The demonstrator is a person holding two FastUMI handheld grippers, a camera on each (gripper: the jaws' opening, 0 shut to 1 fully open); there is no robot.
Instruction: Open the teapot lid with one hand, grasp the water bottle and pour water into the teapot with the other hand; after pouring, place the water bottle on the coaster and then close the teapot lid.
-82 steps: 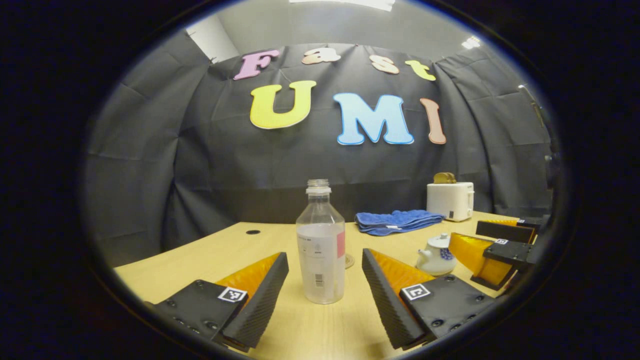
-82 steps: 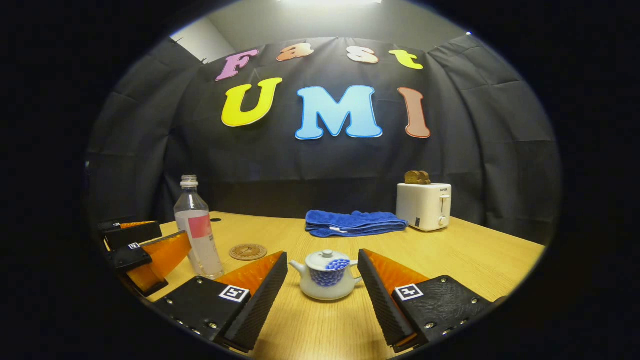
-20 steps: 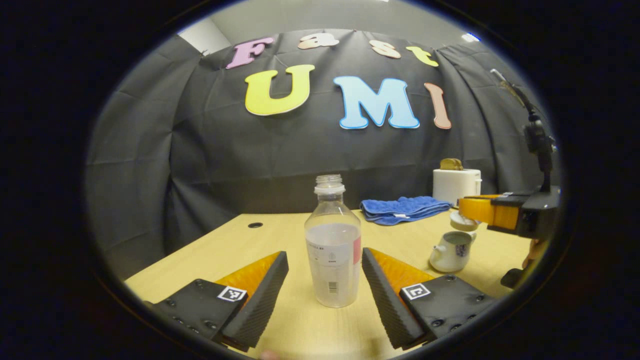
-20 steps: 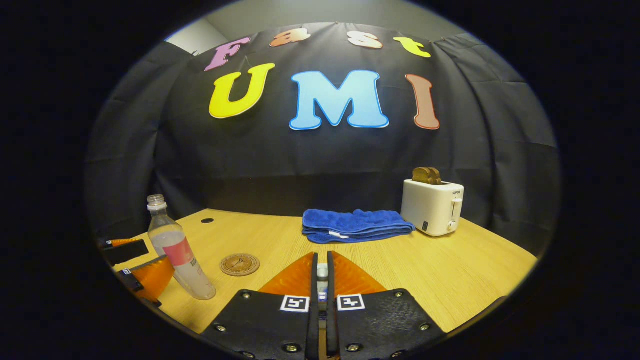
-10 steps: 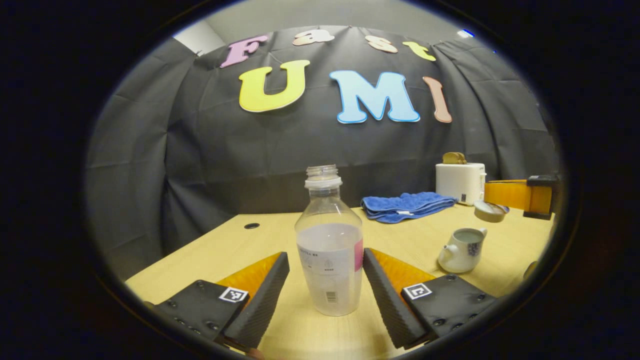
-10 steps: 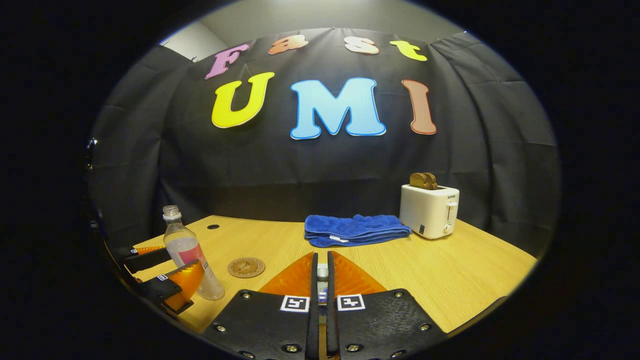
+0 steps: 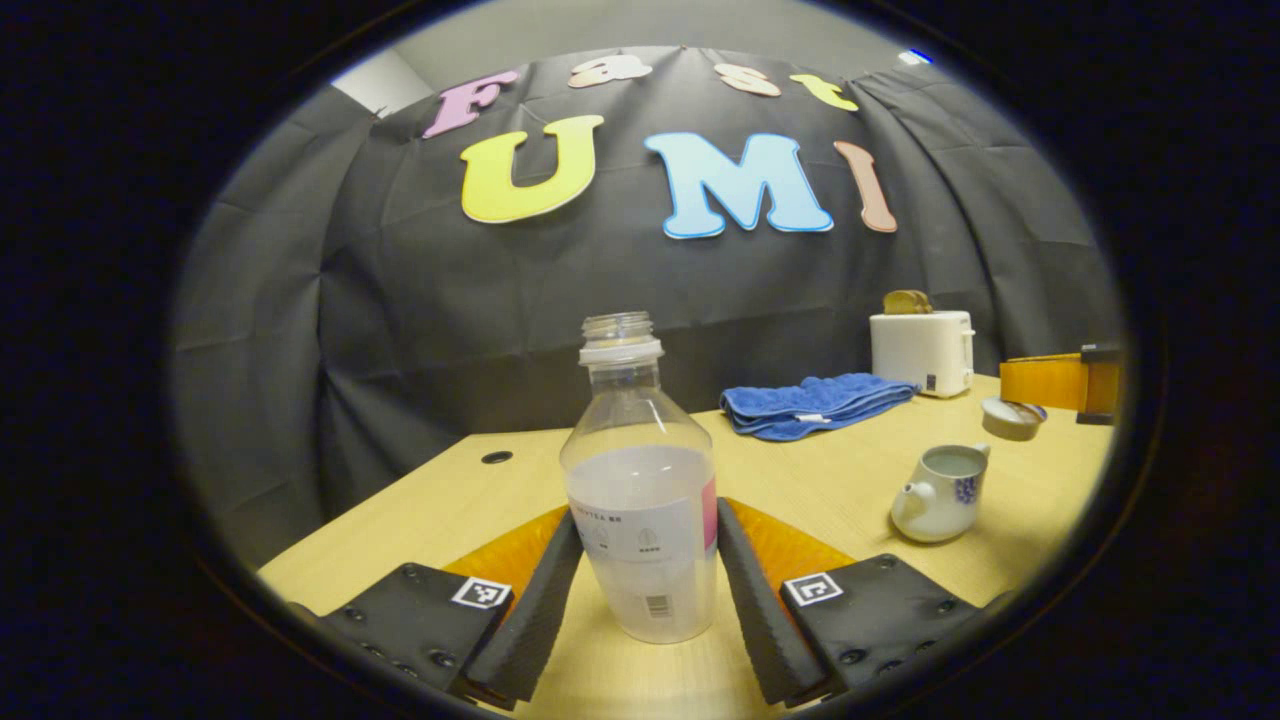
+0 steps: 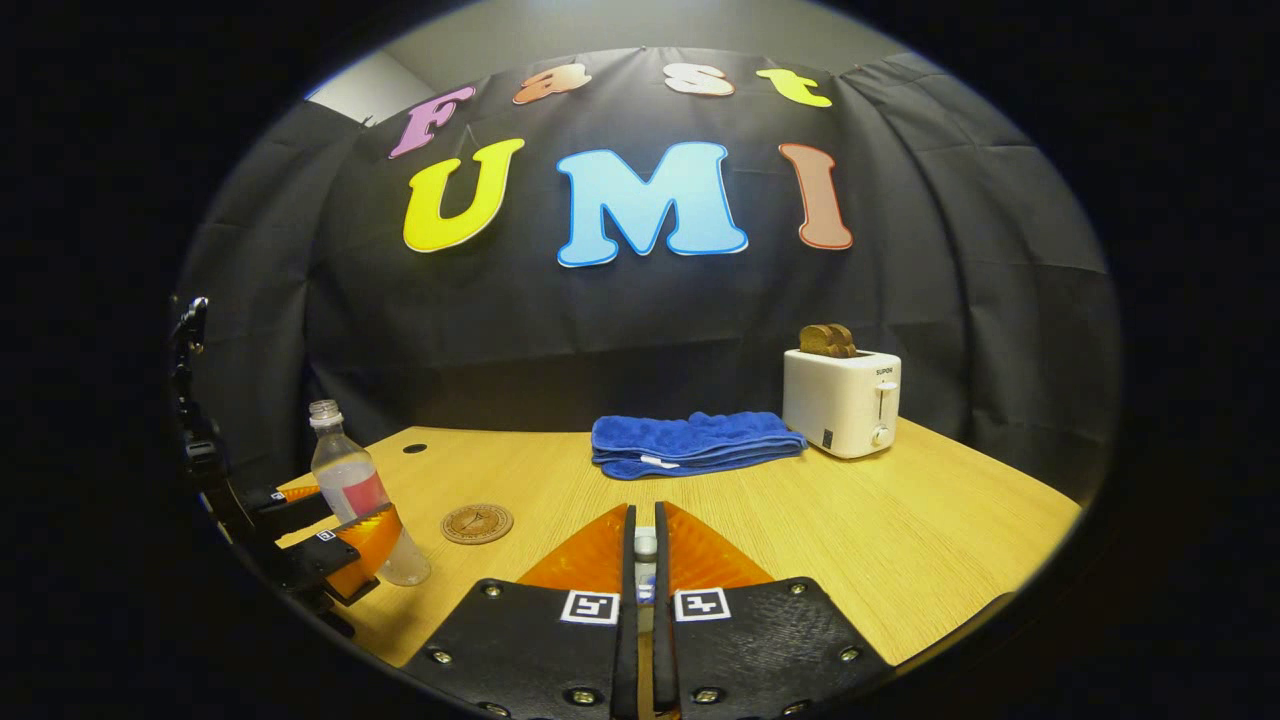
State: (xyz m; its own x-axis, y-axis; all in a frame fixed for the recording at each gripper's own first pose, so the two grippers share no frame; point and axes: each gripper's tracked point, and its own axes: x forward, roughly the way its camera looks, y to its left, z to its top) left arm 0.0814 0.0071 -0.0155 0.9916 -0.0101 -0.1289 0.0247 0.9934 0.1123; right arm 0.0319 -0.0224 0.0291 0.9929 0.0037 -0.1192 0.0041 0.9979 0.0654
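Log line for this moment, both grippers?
left gripper shut on water bottle | right gripper holding teapot lid | teapot open

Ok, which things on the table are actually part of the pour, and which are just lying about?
In the job:
- clear plastic water bottle, between the left gripper fingers
- white teapot with blue pattern, open
- its round white lid, held by the right gripper
- round brown coaster

Lying about:
- folded blue towel
- white toaster with bread in it
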